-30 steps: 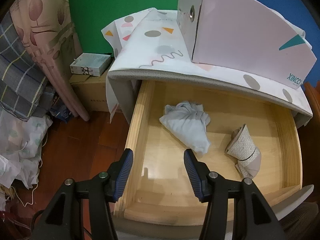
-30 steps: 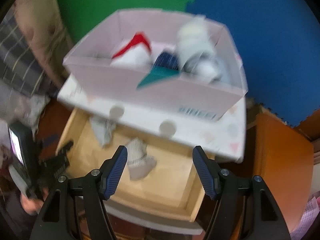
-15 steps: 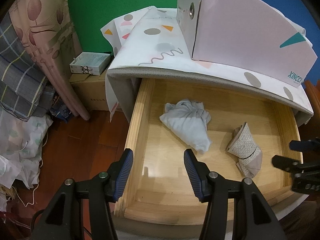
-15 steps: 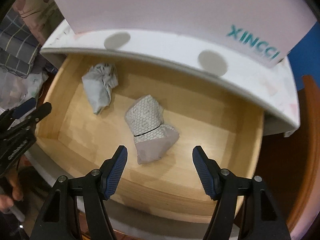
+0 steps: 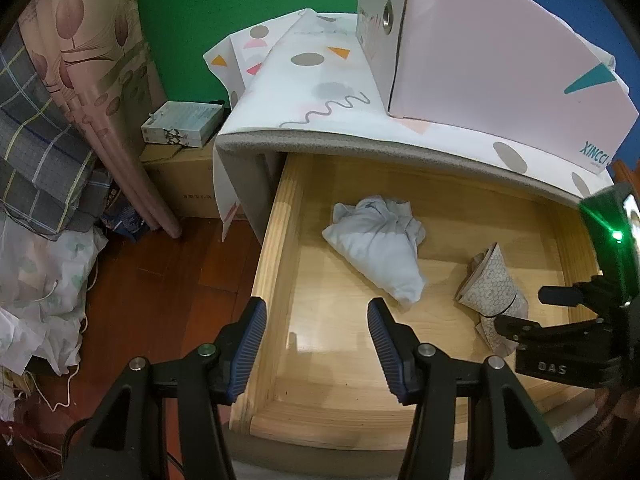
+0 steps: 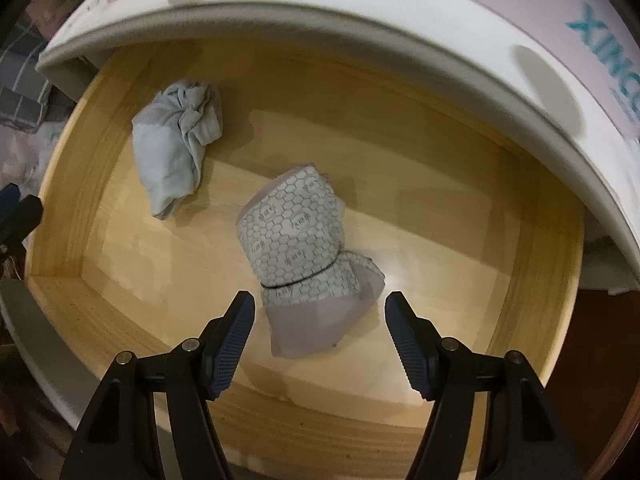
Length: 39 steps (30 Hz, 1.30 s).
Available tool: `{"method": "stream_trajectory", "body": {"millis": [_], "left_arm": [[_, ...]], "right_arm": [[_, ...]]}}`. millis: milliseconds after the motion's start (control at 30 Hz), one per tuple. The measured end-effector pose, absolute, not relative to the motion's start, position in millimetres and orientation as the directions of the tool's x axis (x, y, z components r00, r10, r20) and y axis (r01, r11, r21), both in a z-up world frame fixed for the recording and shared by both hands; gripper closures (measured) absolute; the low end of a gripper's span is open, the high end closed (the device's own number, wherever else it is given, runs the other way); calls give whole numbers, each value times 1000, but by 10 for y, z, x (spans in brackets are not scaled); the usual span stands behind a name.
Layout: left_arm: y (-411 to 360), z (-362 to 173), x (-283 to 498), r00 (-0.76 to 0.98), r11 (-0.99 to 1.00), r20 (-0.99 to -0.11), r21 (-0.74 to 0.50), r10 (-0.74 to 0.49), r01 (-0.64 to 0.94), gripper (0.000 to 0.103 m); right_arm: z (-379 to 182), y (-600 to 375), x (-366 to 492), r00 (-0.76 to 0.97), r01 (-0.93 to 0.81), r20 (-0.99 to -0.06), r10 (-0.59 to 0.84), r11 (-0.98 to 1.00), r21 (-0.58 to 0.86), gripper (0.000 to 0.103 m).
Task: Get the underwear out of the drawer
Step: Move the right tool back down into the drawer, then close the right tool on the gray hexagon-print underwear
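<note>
A: What changed since a second ago?
B: Right tongs [image 6: 320, 320] dropped into the drawer [image 6: 536, 280], spread, pinching nothing, now above the patterned underwear [image 6: 296, 240] at frame centre. Left tongs [image 5: 316, 320] unmoved, spread, empty, over the drawer's left rail.
A: Surface, room?
B: Pale wood drawer floor, red wood floor [image 5: 160, 288], green wall [image 5: 248, 4].
A: Around?
B: Grey underwear [image 6: 176, 140] upper left, apart from the patterned one. Pink box [image 5: 500, 52] on the covered top [image 5: 320, 92] overhanging the drawer.
</note>
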<state>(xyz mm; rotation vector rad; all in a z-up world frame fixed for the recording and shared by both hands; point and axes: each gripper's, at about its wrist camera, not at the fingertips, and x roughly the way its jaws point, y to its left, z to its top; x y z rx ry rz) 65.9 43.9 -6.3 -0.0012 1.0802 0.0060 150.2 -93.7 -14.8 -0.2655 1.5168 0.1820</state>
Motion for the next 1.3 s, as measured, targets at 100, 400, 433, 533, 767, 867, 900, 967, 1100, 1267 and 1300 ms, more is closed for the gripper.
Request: {"method": "stream_trajectory", "body": {"millis": [100, 400, 433, 533, 767, 867, 900, 967, 1100, 1267, 1300], "left_arm": [[429, -63, 645, 472, 1000, -882, 7, 7, 0, 49], [447, -69, 655, 466, 1000, -885, 0, 3, -8, 49], [446, -71, 657, 464, 1000, -886, 0, 4, -7, 49], [446, -71, 657, 463, 1000, -886, 4, 6, -7, 49], [443, -88, 674, 456, 1000, -890, 11, 15, -12, 49], [440, -93, 676, 454, 1000, -891, 17, 20, -10, 49], [442, -94, 676, 455, 1000, -890, 18, 21, -10, 49], [446, -97, 677, 454, 1000, -890, 20, 22, -11, 49], [450, -94, 676, 454, 1000, -891, 18, 21, -10, 49], [454, -88, 674, 457, 1000, -889, 17, 20, -10, 49], [456, -87, 671, 458, 1000, -889, 17, 20, -10, 49]], "right_arm": [[-234, -874, 1541, 37, -294, -997, -61, 953, -69, 38], [-449, -640, 1657, 16, -365, -993, -117, 924, -114, 35], [-471, -613, 1669, 10, -377, -992, -123, 919, -117, 33], [-531, -532, 1702, 1, -394, -990, -138, 910, -128, 31], [-568, -480, 1761, 31, -412, -991, -134, 901, -134, 40], [-557, -591, 1797, 22, -395, -992, -123, 911, -121, 45], [-555, -609, 1792, 16, -389, -992, -121, 914, -118, 46], [-556, -626, 1816, 10, -378, -992, -125, 918, -119, 47], [-566, -698, 1818, -17, -366, -989, -146, 921, -130, 49], [-614, -867, 1753, -57, -331, -979, -194, 929, -165, 50], [-633, -935, 1750, -86, -294, -978, -189, 943, -156, 51]]}}
